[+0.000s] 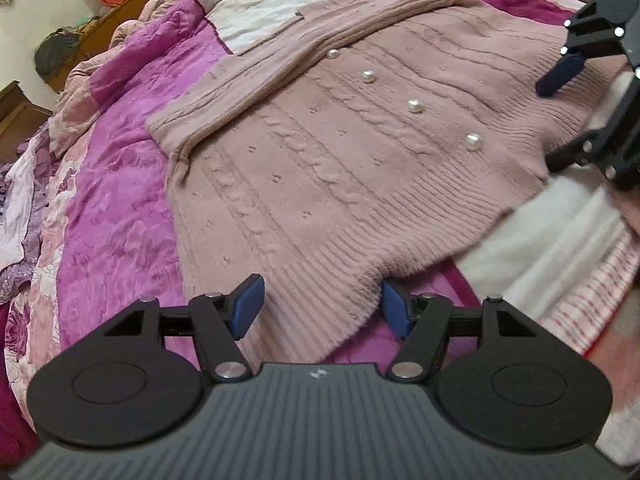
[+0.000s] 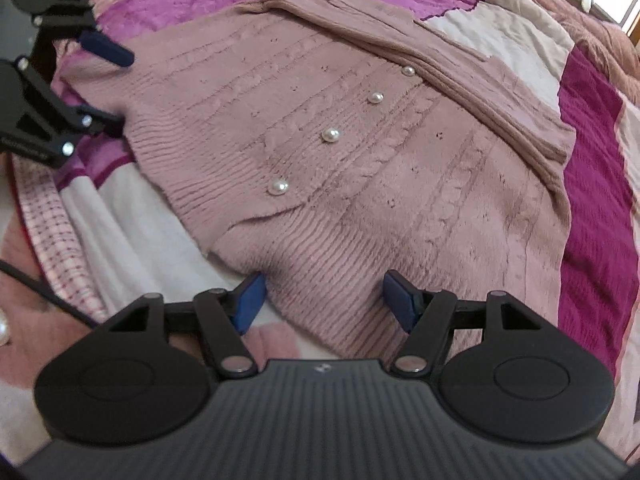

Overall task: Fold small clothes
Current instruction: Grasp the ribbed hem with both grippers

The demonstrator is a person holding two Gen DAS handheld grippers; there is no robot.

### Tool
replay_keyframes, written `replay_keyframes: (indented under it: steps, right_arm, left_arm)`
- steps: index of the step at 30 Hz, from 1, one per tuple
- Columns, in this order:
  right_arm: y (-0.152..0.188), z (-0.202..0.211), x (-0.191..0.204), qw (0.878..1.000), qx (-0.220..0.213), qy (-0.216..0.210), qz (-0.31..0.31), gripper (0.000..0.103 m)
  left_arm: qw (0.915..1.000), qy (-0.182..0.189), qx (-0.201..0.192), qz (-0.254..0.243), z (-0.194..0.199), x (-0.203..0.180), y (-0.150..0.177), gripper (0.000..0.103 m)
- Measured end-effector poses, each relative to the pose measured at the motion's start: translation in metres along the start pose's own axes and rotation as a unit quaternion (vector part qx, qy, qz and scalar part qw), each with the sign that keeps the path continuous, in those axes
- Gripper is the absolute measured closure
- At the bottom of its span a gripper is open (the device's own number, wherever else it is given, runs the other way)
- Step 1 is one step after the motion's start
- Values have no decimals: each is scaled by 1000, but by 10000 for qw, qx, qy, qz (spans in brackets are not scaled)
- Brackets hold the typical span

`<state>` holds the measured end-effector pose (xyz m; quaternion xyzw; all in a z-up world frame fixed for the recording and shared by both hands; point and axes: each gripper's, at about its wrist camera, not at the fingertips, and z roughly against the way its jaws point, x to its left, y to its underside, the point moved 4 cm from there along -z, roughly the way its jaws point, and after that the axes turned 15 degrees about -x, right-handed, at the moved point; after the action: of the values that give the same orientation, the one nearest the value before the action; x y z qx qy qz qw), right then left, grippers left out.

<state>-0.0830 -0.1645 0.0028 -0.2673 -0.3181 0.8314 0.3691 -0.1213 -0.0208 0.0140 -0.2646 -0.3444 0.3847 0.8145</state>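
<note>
A pink cardigan (image 1: 340, 168) is framed at its ribbed hem by wide-open left tongs (image 1: 322, 306) and right tongs (image 2: 324, 300); both corners are best pinched evenly.

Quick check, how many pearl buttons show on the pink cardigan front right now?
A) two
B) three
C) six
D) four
D: four pearl buttons run in a diagonal row down the front of the cardigan, and the left wrist view shows the same four.
</note>
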Motion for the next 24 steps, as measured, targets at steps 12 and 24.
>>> replay_keyframes:
  steps: [12,24]
  right_arm:
    - [-2,-1,-9,9996,18,250,115,35]
    - [-1,-15,-13,9954,-133,840,446,35]
  left_arm:
    - [9995,-134,-122,262,-22,11,3,33]
    - [9964,-412,-284,686,-36,17,-2,33]
